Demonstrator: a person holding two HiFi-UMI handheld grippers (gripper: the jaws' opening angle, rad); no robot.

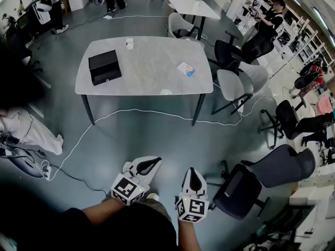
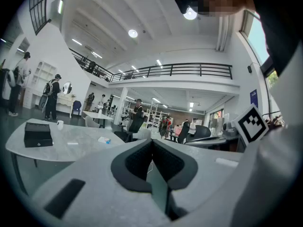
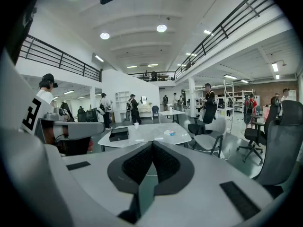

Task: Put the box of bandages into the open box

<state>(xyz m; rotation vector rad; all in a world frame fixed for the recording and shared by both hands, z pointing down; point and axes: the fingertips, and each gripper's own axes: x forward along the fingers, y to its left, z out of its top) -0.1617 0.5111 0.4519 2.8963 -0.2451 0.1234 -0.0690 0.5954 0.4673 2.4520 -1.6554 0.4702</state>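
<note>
A black box (image 1: 104,66) stands on the left part of a grey table (image 1: 146,56), far ahead of me. The small white and blue box of bandages (image 1: 186,69) lies on the table's right part, well apart from it. Both grippers are held low near my body, several steps short of the table. My left gripper (image 1: 152,163) is shut with nothing between its pads. My right gripper (image 1: 194,173) is shut and empty too. The left gripper view shows the black box (image 2: 38,133) and the bandages (image 2: 104,140) beyond the shut left gripper (image 2: 152,141). The right gripper view shows the black box (image 3: 118,134) and the bandages (image 3: 169,133) past the right gripper (image 3: 152,143).
A white cup (image 1: 129,43) stands at the table's far edge. A white cable (image 1: 131,111) snakes over the floor in front of the table. Grey chairs (image 1: 238,82) stand right of the table, a dark office chair (image 1: 261,179) close at my right. People stand further back.
</note>
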